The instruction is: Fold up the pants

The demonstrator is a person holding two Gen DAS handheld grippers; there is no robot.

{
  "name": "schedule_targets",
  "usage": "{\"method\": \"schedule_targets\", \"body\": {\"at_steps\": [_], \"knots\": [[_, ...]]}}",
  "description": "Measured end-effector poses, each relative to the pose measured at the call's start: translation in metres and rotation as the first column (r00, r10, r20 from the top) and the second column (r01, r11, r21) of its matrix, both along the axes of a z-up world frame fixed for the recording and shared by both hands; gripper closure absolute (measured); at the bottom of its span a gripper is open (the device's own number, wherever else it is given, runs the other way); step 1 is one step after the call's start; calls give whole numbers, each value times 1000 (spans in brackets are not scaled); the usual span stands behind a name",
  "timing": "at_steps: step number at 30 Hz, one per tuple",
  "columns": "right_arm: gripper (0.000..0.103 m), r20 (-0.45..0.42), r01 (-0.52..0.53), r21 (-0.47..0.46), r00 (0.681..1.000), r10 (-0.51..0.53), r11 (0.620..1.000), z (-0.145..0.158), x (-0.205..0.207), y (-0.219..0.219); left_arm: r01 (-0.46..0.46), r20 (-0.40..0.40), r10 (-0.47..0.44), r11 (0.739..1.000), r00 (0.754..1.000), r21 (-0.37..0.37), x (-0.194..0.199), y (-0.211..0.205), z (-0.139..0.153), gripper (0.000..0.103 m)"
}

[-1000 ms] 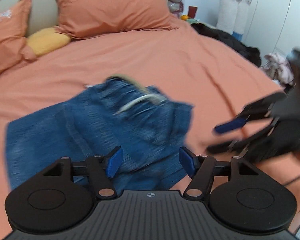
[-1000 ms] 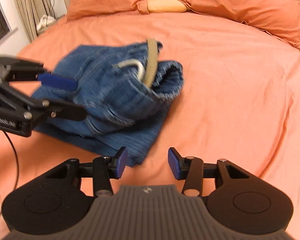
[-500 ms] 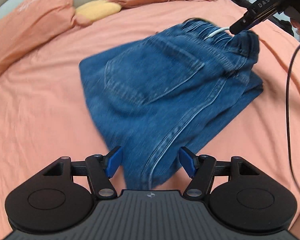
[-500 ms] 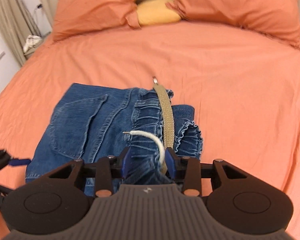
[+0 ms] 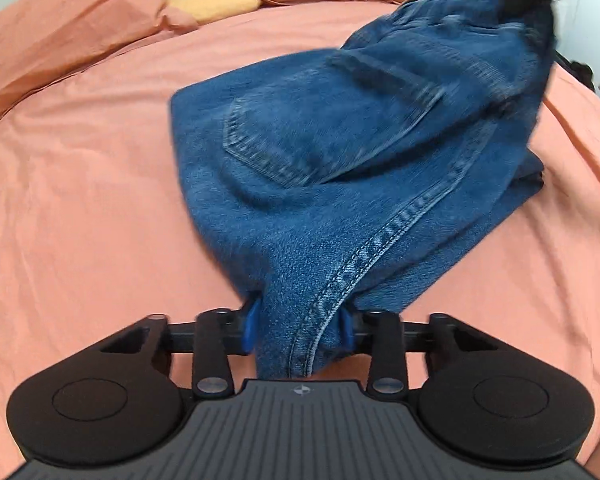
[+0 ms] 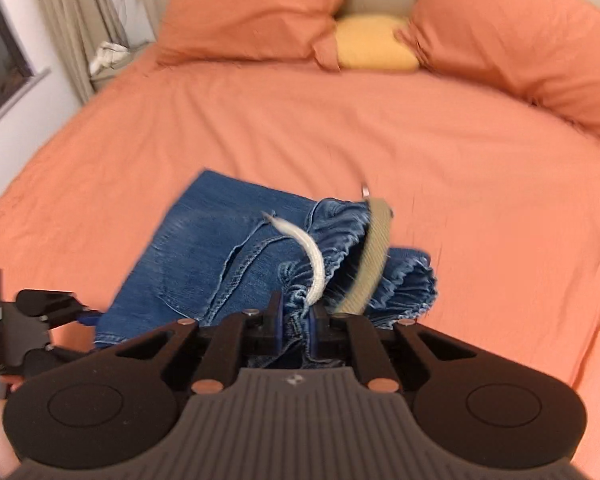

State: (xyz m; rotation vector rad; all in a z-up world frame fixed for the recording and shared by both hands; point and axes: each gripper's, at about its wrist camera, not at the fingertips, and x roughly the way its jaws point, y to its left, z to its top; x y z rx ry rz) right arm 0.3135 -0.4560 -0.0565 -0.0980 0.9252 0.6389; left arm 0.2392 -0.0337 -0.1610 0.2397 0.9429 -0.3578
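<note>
While both grippers clamp denim | jeans (image 5: 340,168) stretch between left gripper (image 5: 298,330) and right gripper (image 6: 296,320), waistband rightward.

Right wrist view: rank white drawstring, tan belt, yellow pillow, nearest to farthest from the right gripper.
From the right gripper, shut on the jeans:
1. White drawstring, rising from between the fingers.
2. Tan belt, just right of it, close call.
3. Yellow pillow, far at the headboard.
</note>
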Motion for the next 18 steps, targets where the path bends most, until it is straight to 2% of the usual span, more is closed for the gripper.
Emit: {"method": "schedule_targets", "body": {"at_steps": [2,5,9,13,17,18], "knots": [[97,24,9,-32,1000,-8,999,0,-6,-13,-27,0,27,999,1000,-31,-2,11,2,76],[97,-49,58,-42,997,-60,997,-30,-8,-38,-62,-26,60,996,998,-69,-3,25,4,78],[97,-95,72,-60,992,-78,996,-85,-24,-51,-72,-69,69,996,995,-43,-2,29,-6,78],[97,-134,126,-53,982,-132,991,-122,-26,-55,-87,-85,84,996,993,-30,2,26,-7,78],[95,-169,165,-40,971,-169,986,-128,-17,-56,-58,-92,57,998,994,-6,4,25,3,67],[91,-169,168,-37,970,-172,985,-124,-17,-56,-49,-99,47,999,994,-11,3,26,8,66]]}}
